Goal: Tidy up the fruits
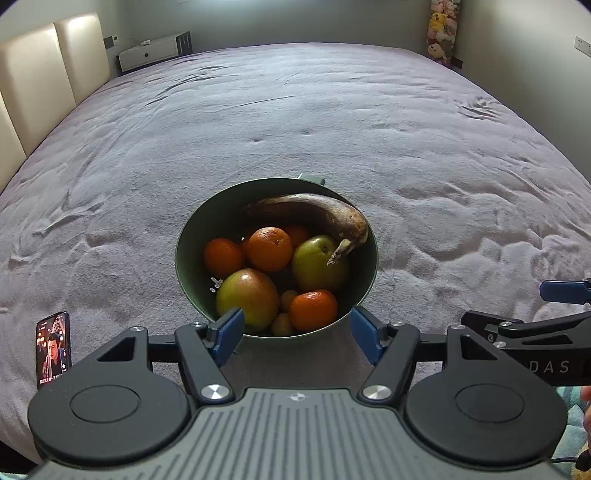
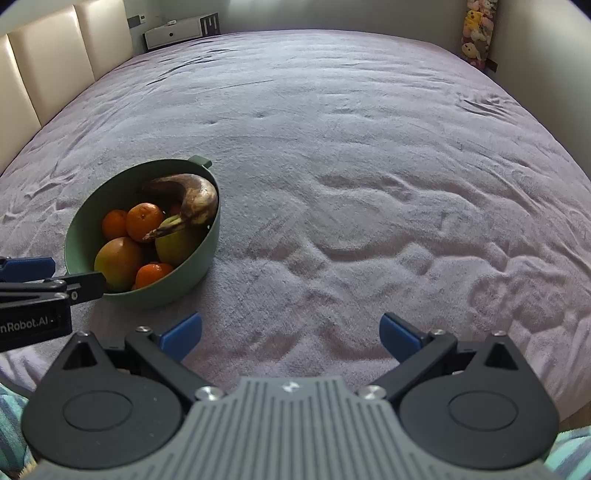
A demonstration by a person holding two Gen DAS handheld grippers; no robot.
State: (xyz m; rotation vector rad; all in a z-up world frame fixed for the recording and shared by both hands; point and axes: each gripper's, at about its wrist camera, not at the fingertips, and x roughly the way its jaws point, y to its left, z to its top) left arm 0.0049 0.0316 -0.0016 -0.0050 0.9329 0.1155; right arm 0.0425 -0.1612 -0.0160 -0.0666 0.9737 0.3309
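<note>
Nearest the round green plastic bowl point(image 1: 184, 254), the left gripper point(image 1: 297, 332) hangs at its near rim with blue-padded fingers point(image 1: 229, 330) spread wide, one at each side of the rim, gripping nothing. To the bowl's right, the right gripper point(image 2: 290, 338) hovers over the bare lilac plush bedspread point(image 2: 351, 166), its fingers likewise spread and empty. A lit smartphone point(image 1: 53, 347) lies on the bedspread to the bowl's near left. Inside the bowl sit two yellow-green apples point(image 1: 247, 295), several orange mandarins point(image 1: 269, 249), and a browned overripe banana point(image 1: 314, 214) curving along the far wall. Far beyond the bowl stand a cream padded headboard point(image 1: 44, 74), a white low cabinet point(image 1: 147, 53) and a stack of plush toys point(image 1: 441, 33).
</note>
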